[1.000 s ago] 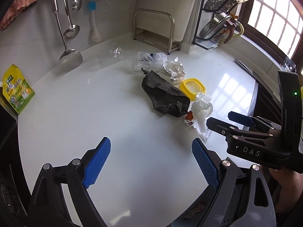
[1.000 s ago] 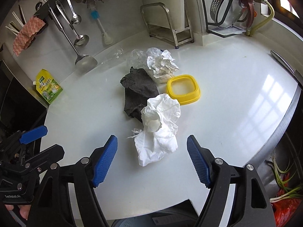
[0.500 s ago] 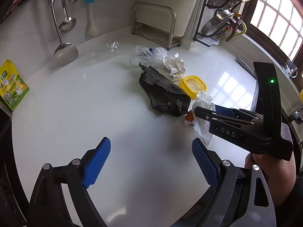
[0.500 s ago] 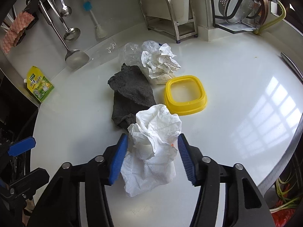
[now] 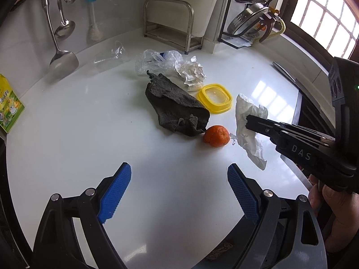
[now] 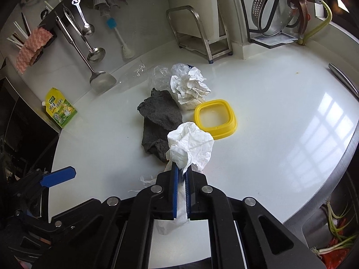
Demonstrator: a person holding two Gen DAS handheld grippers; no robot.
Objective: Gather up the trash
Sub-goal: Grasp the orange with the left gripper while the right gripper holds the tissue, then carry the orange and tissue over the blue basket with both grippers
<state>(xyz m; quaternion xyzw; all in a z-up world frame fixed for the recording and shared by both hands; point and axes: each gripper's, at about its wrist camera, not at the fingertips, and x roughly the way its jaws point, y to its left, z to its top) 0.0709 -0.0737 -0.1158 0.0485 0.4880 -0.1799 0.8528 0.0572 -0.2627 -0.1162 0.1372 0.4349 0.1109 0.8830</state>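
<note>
A crumpled white tissue [image 6: 190, 143] hangs from my right gripper [image 6: 181, 170]. That gripper's jaws are closing to their tightest, with the pads pressed on the tissue's lower part. In the left wrist view the tissue [image 5: 243, 107] dangles just above the white counter [image 5: 89, 123]. A small orange fruit [image 5: 216, 135] lies bare beside it. Behind them lie a dark grey cloth [image 5: 175, 105], a yellow lid [image 5: 214, 110], crumpled grid paper [image 5: 190, 74] and a clear plastic bag [image 5: 154, 60]. My left gripper [image 5: 179, 170] stands open over bare counter near the front edge.
A yellow-green pouch [image 6: 60, 109] leans at the counter's left edge. Ladles [image 6: 98, 80] and a brush hang on the back wall. A steel rack [image 6: 202, 35] and a dish rack with a colander [image 6: 276, 13] stand at the back. Green onions [image 6: 336, 235] lie low right.
My right gripper closed on the white tissue and raised it off the counter, which uncovered the orange fruit. My left gripper edged forward and stayed open.
</note>
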